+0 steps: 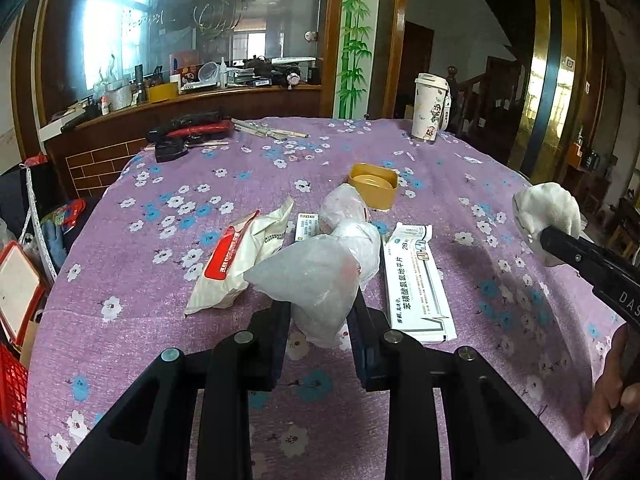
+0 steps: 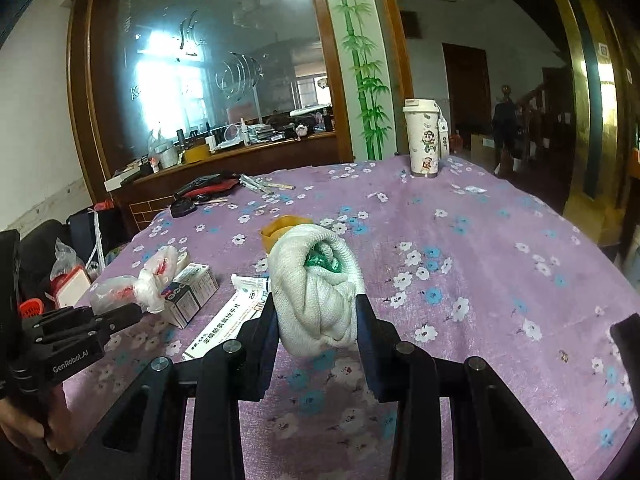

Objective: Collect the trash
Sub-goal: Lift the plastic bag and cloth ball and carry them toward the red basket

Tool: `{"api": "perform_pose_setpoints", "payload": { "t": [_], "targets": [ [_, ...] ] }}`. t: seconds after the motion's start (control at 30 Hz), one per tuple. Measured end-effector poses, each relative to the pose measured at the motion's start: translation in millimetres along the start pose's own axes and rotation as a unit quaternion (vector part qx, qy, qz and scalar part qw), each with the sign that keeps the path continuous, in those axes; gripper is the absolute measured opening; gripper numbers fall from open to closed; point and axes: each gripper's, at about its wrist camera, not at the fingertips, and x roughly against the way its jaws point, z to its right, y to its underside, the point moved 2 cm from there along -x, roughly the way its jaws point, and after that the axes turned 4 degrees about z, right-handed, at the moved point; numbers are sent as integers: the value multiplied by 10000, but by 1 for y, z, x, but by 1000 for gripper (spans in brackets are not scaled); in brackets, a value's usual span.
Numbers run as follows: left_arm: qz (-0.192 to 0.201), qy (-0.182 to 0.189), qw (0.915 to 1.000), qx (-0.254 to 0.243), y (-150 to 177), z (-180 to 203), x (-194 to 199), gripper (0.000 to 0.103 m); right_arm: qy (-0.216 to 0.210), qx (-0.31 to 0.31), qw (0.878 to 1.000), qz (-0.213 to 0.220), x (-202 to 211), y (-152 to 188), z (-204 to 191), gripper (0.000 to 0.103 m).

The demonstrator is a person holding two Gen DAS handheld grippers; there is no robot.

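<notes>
Left gripper (image 1: 320,312) clamps a plastic bag (image 1: 316,276); right gripper (image 2: 316,316) clamps a rag (image 2: 316,292); both lifted clear of the table (image 1: 120,340), evidently for disposal.

On the table (image 1: 120,352), a wrapper (image 1: 236,260) lies left of the plastic bag (image 1: 320,276); a long box (image 1: 416,280) lies right of it; a dish (image 1: 373,185) sits behind; a cup (image 1: 430,108) stands at the far edge.

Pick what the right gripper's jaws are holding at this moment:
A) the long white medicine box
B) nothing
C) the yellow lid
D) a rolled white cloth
D: the right gripper has its jaws closed on a rolled white cloth, lifted above the purple floral tablecloth.
</notes>
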Motion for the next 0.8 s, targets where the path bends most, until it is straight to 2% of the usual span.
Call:
{"api": "perform_pose_setpoints", "payload": {
  "t": [0.6, 0.8],
  "targets": [
    [139, -141, 9997, 139, -4, -7, 5, 26, -20, -239, 9997, 52, 3, -2, 11, 39],
    [103, -165, 9994, 291, -3, -12, 25, 26, -50, -460, 9989, -24, 1, -1, 22, 38]
  ]
}}
